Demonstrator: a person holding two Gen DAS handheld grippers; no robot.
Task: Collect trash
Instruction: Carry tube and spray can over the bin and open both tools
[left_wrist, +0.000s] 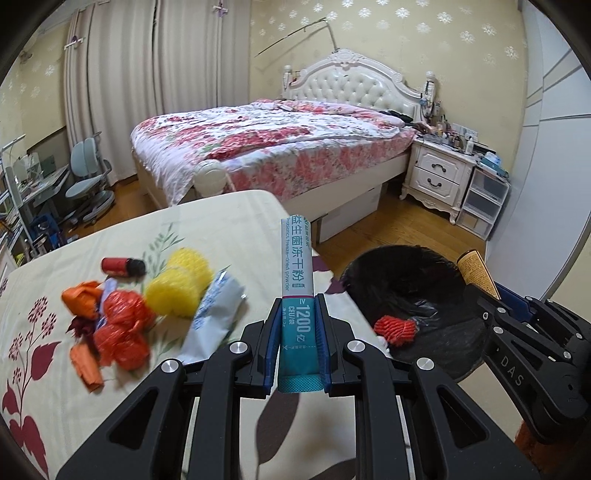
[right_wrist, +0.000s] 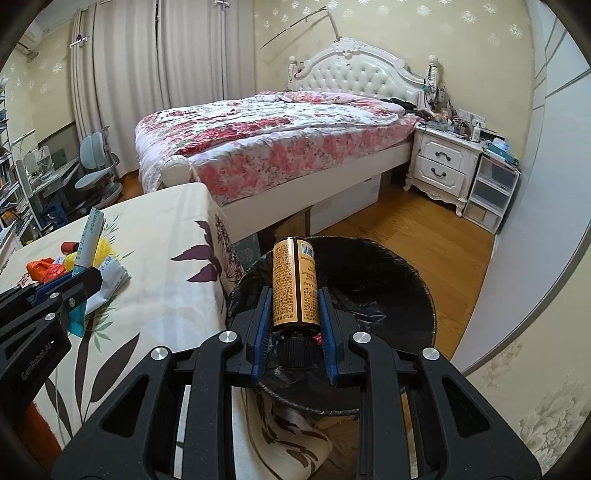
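On the floral-printed cream tablecloth (left_wrist: 207, 221) at the far left lies the loose trash: crumpled orange plastic wrappers (left_wrist: 110, 325), about three though they overlap too much to count surely, one small red bottle with a black cap (left_wrist: 122, 266), two yellow foam net sleeves (left_wrist: 181, 280) and one flat pale blue-and-white pouch (left_wrist: 210, 317); all look light and soft, best pinched at a bunched fold, the bottle across its body. The left gripper (left_wrist: 298, 332) is clamped on one teal-and-white powder sachet stick (left_wrist: 297, 273), held low near its sealed end, limp and likely to flop. Right of the table stands one black-lined round trash bin (right_wrist: 406, 280) with one red foam net (left_wrist: 394, 328) inside. The right gripper (right_wrist: 295, 317) grips one amber cylindrical bottle with a black cap (right_wrist: 294, 280) over the bin, rigid, smooth and possibly slippery
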